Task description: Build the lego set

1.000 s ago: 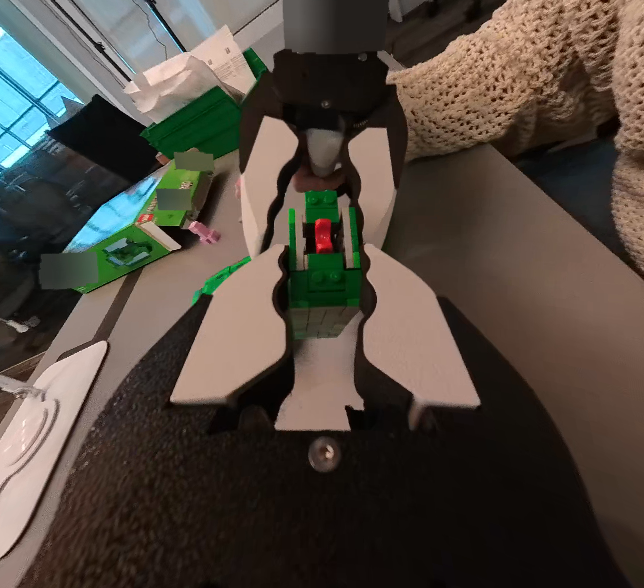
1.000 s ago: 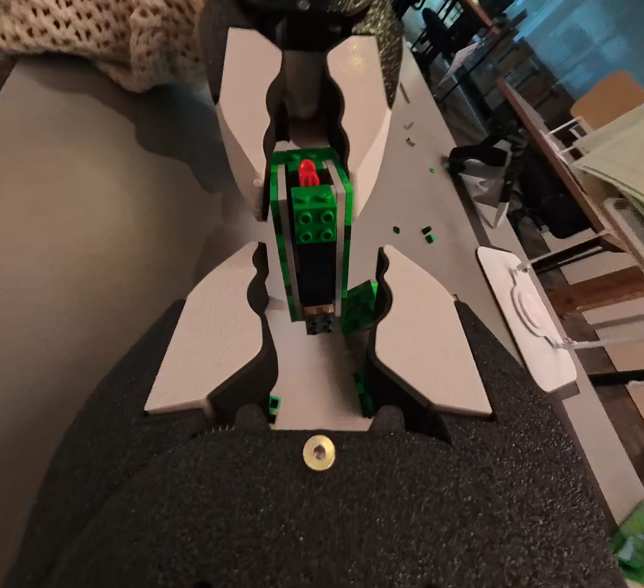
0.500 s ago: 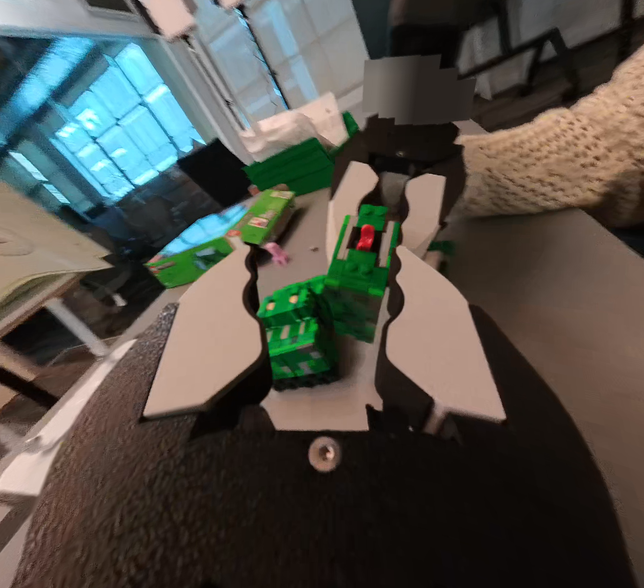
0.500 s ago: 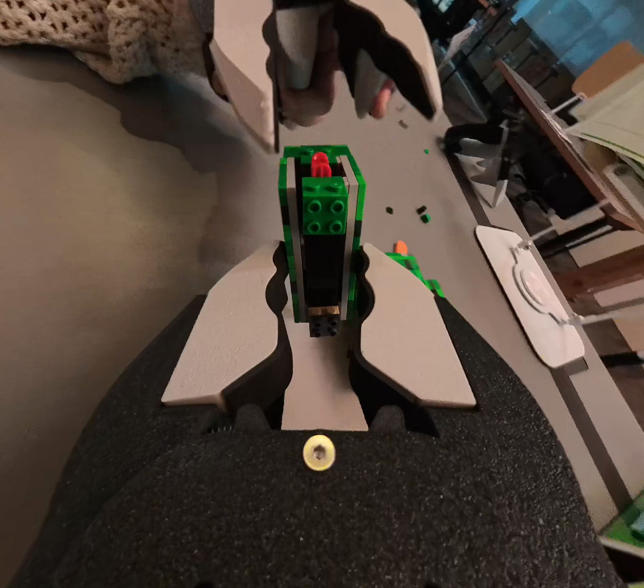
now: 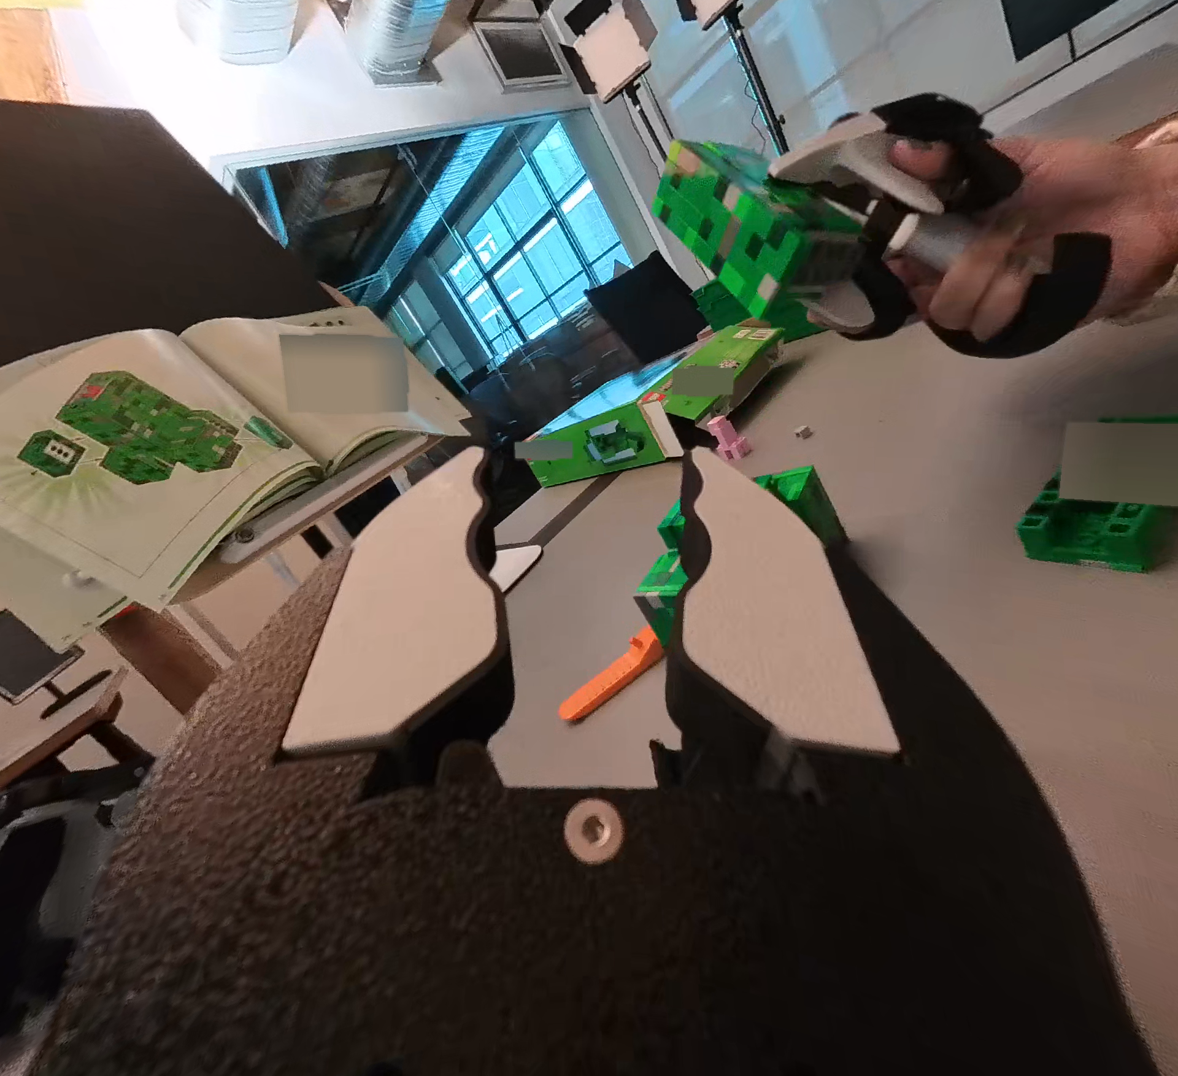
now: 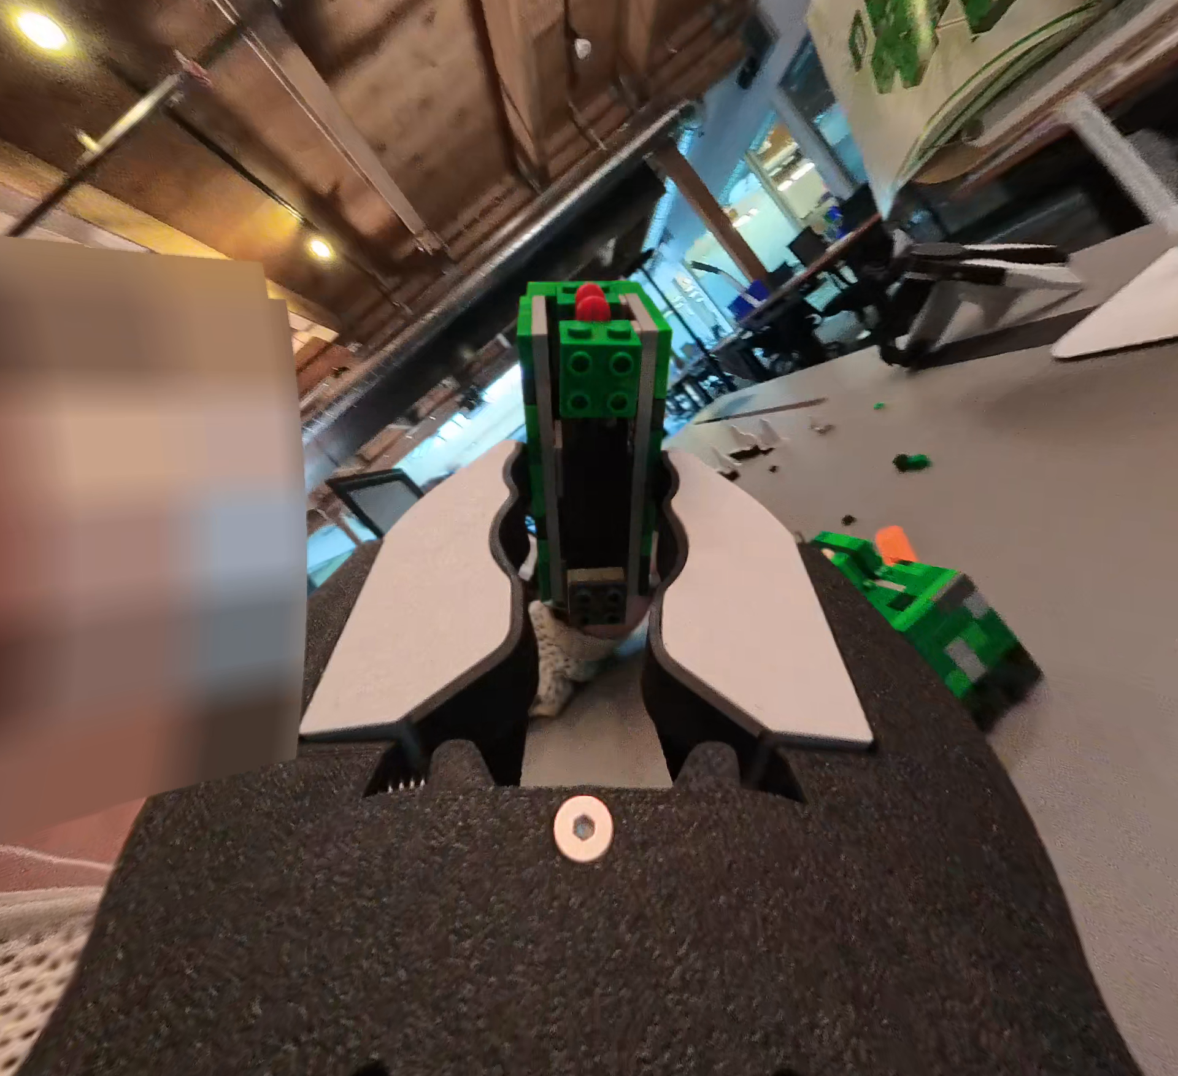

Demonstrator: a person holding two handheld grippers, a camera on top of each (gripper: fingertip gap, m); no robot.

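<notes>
Right gripper (image 6: pixel 589 519) pinching one green lego tower (image 6: pixel 593 408), lifted above table (image 6: pixel 956 440). Left gripper (image 5: pixel 583 510) spread, empty. One orange separator (image 5: pixel 609 679) below it.

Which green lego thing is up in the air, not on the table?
The tall green block build clamped in the right gripper. The hollow green frame and small green chunk sit on the table.

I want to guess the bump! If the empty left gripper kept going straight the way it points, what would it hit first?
Probably nothing at once. The left gripper is open over bare table. Straight ahead lies the green set box, though depth is hard to judge. The orange tool sits low between the fingers.
</notes>
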